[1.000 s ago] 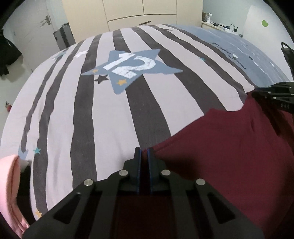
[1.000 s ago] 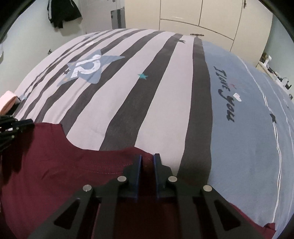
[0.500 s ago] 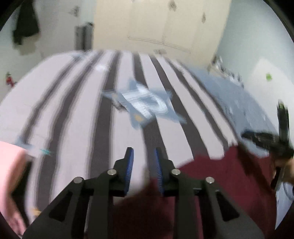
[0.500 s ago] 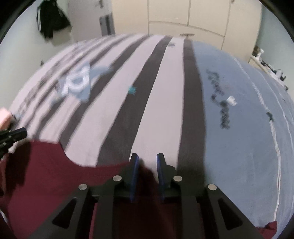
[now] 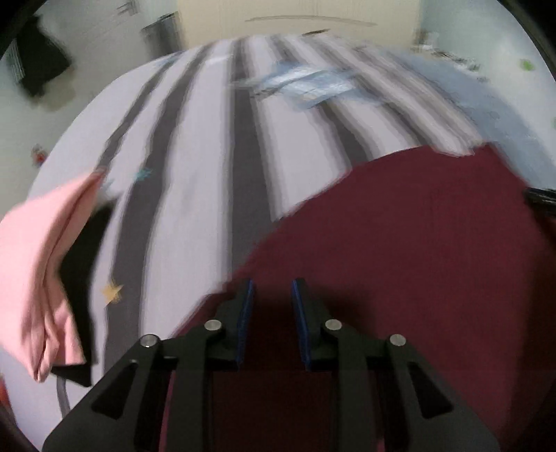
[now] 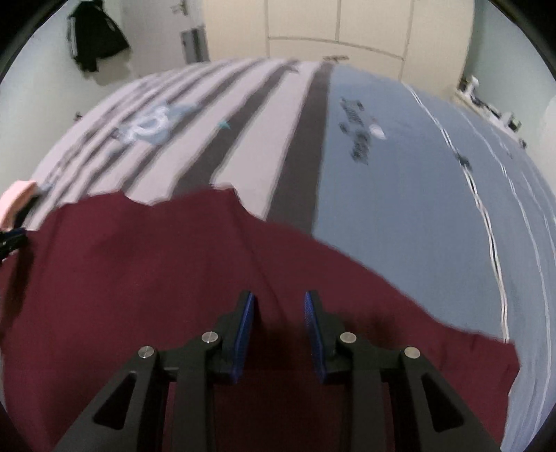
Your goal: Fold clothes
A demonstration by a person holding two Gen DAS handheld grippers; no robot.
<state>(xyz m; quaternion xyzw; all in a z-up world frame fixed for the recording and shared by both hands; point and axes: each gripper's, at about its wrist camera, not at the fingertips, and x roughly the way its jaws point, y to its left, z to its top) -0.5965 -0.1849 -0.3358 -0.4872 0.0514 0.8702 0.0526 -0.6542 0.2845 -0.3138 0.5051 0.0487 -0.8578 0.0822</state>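
Note:
A dark red garment (image 5: 410,243) lies spread flat on the striped bedcover (image 5: 194,146). My left gripper (image 5: 271,290) hovers open over its near left part, nothing between the blue pads. In the right wrist view the same red garment (image 6: 146,264) fills the lower half, and my right gripper (image 6: 279,302) stands open above it with empty jaws. The tip of the other gripper (image 6: 10,240) shows at the far left edge. Both views are blurred by motion.
A pink garment (image 5: 38,264) with a black one (image 5: 81,264) tucked in it lies at the bed's left side. The bedcover turns blue (image 6: 399,194) on the right. Wardrobe doors (image 6: 333,27) stand behind the bed; dark clothing (image 6: 95,34) hangs on the wall.
Both grippers were shut on the red garment's edge a second ago. They have let go and opened, and pulled back over the garment, which now lies flat.

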